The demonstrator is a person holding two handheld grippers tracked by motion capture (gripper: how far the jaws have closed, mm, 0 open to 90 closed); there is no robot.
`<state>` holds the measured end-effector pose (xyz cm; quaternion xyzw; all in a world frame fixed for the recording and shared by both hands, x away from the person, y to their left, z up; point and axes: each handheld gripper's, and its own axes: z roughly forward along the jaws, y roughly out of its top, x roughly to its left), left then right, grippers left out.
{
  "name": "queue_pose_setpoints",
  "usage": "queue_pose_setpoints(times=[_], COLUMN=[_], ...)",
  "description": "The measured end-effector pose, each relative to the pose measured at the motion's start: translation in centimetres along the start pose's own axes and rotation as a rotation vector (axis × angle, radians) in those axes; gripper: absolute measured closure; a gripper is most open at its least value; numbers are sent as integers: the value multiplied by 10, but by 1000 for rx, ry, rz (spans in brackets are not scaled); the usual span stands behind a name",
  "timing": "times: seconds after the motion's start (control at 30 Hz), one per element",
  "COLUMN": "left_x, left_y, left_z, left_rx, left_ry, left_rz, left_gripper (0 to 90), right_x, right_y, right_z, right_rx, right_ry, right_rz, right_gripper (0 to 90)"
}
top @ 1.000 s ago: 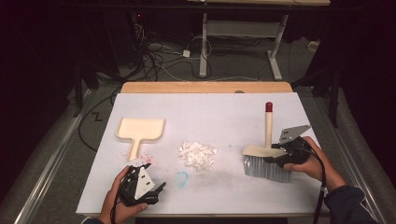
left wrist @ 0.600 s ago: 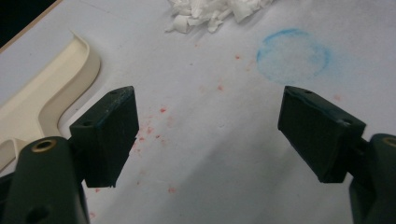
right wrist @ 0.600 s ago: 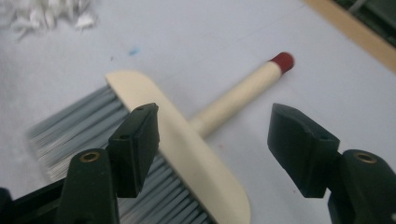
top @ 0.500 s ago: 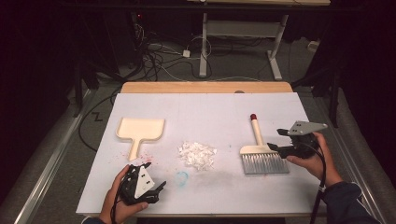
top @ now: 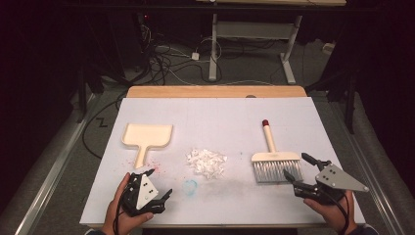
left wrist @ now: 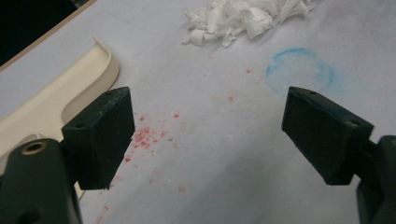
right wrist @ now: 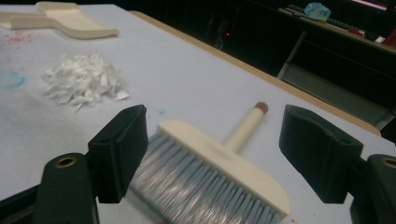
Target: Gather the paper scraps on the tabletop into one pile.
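Note:
A cream brush (top: pixel 274 159) with grey bristles and a red-tipped handle lies flat on the white table cover, handle pointing away from me. My right gripper (top: pixel 295 165) stands open just right of the brush head; its jaws have just been opening and the pads do not touch the brush (right wrist: pixel 219 163). A pile of white paper scraps (top: pixel 206 161) sits mid-table. To the left lies a cream dustpan (top: pixel 147 137). My left gripper (top: pixel 160 182) rests open near the front edge, below the dustpan (left wrist: pixel 56 93), with nothing between its jaws (left wrist: pixel 208 135).
A faint blue ring stain (top: pixel 190 185) and red specks (left wrist: pixel 149 135) mark the cover near the left gripper. A wooden strip (top: pixel 215 91) edges the table's far side. Dark floor with cables and a desk frame (top: pixel 254 39) lies beyond.
The right gripper held the brush upright a second ago; the brush now lies flat, let go, and the gripper has drawn back toward the near right corner. The left gripper has stayed put.

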<state>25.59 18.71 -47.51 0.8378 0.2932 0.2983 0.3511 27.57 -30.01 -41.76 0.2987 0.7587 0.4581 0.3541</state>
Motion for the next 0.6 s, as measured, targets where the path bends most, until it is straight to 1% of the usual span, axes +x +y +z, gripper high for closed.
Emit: queue_pose_setpoints(times=[0.1, 0.17, 0.27, 0.3, 0.4, 0.53, 0.57, 0.6], left_x=[1, 2, 3, 4, 4, 3, 3, 3], left_y=[0, 0, 1, 1, 3, 4, 4, 4], left_z=[1, 3, 6, 6, 8, 8, 8, 8], left_rx=[4, 4, 9, 10, 11, 11, 11, 10], left_ry=[1, -2, -1, -1, 1, 4, 5, 5], left_rz=[2, -1, -2, -2, -4, 2, 5, 5], left_gripper=[161, 161, 161, 161, 160, 161, 161, 161], right_x=[10, 12, 12, 11, 10, 8, 7, 7], right_y=[-2, -4, -5, -6, -7, -6, -5, -5], right_z=[-4, -1, 2, 2, 2, -5, -6, -6], right_rx=[9, 26, 39, 37, 30, -21, -29, -27], right_ry=[-13, -4, -22, -33, -45, -62, -57, -62], right_rz=[-32, -44, -63, -66, -73, -68, -63, -62], right_gripper=[242, 239, 238, 237, 239, 248, 248, 248])
